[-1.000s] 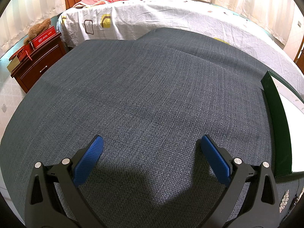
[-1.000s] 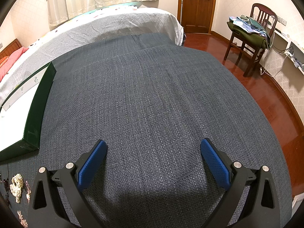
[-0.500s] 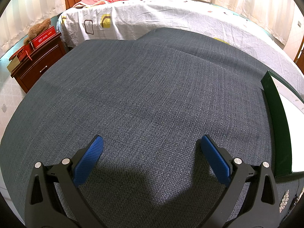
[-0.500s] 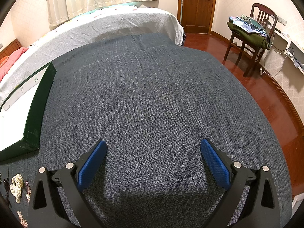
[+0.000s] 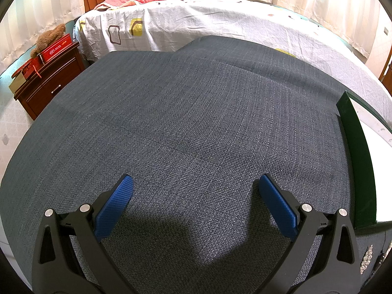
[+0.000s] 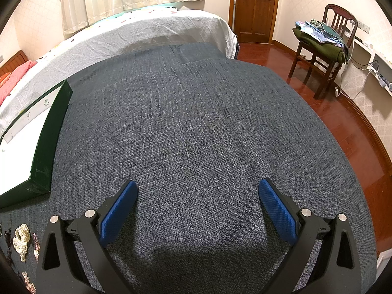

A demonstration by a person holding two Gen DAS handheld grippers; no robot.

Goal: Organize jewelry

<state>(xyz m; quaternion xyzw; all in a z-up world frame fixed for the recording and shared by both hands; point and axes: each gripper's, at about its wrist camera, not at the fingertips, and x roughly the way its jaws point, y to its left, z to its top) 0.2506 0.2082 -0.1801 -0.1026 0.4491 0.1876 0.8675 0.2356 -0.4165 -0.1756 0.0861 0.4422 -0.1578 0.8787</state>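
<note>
Left gripper [image 5: 196, 183] hovering wide open over grey cloth [image 5: 183, 122], right gripper [image 6: 197, 187] likewise gaping empty, green box [image 6: 46, 144] and pearl jewelry [image 6: 20, 241] lying beside it

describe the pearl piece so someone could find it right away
On the grey cloth, go to the near left corner, just below the green box. The pearl cluster lies there, a bumpy cream-white lump, paler and bulkier than the thin pinkish pieces beside it.

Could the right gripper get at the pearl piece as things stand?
Probably yes: the right gripper is open and empty, and the pearl piece lies uncovered on the grey cloth to its left, nothing between them.
</note>
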